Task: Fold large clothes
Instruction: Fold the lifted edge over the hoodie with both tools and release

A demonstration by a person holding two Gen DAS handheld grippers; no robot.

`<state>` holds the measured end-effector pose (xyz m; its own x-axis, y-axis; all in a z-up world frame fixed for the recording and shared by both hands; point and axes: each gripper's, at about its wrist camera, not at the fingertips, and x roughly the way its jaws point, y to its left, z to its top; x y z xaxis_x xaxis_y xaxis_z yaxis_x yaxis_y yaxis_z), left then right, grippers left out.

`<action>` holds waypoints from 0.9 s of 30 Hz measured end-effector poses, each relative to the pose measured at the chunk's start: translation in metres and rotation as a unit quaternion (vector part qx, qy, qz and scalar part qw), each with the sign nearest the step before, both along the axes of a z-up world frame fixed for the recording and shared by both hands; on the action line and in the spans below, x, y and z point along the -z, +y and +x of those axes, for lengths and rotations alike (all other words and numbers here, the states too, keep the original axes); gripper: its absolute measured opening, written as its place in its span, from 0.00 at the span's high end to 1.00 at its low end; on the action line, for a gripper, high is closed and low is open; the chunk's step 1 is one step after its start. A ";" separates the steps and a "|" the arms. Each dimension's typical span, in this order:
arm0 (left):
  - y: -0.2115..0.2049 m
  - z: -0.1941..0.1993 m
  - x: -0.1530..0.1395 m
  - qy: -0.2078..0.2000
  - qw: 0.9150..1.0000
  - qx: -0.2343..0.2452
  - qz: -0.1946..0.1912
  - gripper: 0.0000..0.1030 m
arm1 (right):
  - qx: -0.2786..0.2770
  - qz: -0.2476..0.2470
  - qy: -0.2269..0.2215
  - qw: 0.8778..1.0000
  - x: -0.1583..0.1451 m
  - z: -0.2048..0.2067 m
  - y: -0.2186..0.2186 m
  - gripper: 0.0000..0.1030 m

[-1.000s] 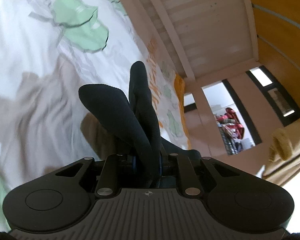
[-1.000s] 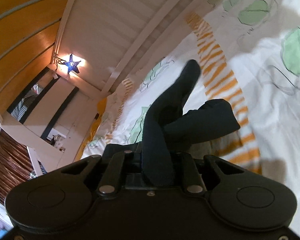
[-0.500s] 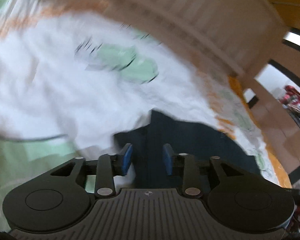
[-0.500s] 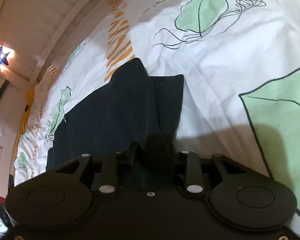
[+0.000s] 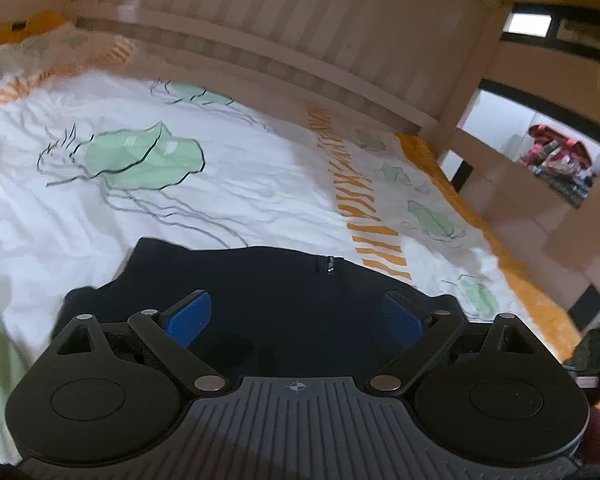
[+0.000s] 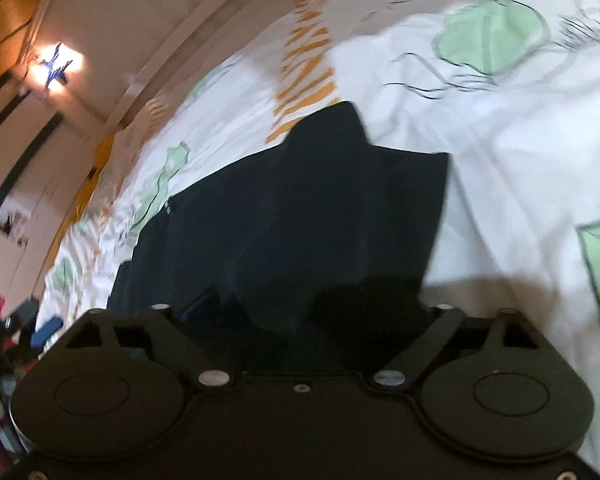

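Currently, the left gripper (image 5: 296,316) is seen with its jaws spread wide and still opening; its blue pads (image 5: 190,314) are held clear of the cloth on both sides, so nothing is gripped. Between and beyond them the dark garment (image 5: 268,292) is laid flat on the bed cover (image 5: 260,184), with a small zip pull visible near its far edge. The right gripper (image 6: 312,312) is likewise shown with jaws opening and set far apart; a loose fold of the same dark garment (image 6: 320,216) is draped between them, and its pads are mostly hidden by the cloth, with no pressing seen. From the right wrist view the garment is spread away from the gripper, a pointed corner raised at its far end. The cover beneath is white, printed with green shapes and orange stripes. Beyond it a pale slatted bed frame (image 5: 300,40) is seen, and a lit star-shaped lamp (image 6: 56,66) on the wall.
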<state>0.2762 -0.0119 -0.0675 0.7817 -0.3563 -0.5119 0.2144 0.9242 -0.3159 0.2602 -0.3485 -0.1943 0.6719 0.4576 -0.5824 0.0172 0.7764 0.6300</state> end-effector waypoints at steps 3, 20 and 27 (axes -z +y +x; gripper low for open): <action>-0.020 0.006 0.009 0.000 1.000 0.003 0.028 0.10 | -0.020 -0.007 -0.007 1.000 0.001 0.007 0.003 0.00; -0.075 0.078 0.073 0.072 0.981 -0.049 0.171 0.00 | -0.033 -0.032 -0.022 0.999 0.003 0.007 0.010 0.00; -0.076 0.074 0.077 0.060 0.981 -0.050 0.179 0.00 | -0.029 -0.020 -0.026 0.999 0.005 0.008 0.009 0.00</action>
<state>0.3502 -0.0880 -0.1444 0.7307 -0.0612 -0.6799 0.0978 0.9951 0.0156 0.2683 -0.3396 -0.1995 0.6740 0.4745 -0.5662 -0.0608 0.7995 0.5976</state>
